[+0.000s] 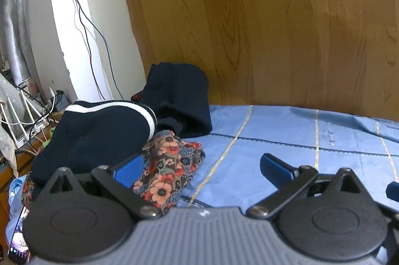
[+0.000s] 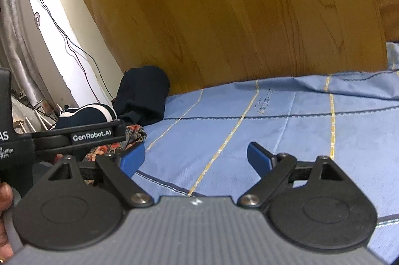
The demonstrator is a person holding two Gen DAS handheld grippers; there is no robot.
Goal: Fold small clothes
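Observation:
A pile of small clothes lies at the left on the blue sheet (image 1: pixel 274 140). It holds a floral garment (image 1: pixel 172 165), a navy piece with white stripes (image 1: pixel 99 130) on top, and a dark navy garment (image 1: pixel 182 95) behind against the wooden board. My left gripper (image 1: pixel 202 167) is open and empty, its left finger beside the floral garment. My right gripper (image 2: pixel 197 155) is open and empty over the bare sheet (image 2: pixel 274 127), right of the pile. The floral garment (image 2: pixel 134 132) and dark navy garment (image 2: pixel 144 92) show at the left there.
A wooden headboard (image 1: pixel 274 28) stands behind the bed. White wall with hanging cables (image 1: pixel 84 23) and a cluttered side shelf (image 1: pixel 27 115) are at the left. The left gripper's body (image 2: pixel 74 135) crosses the right wrist view's left side.

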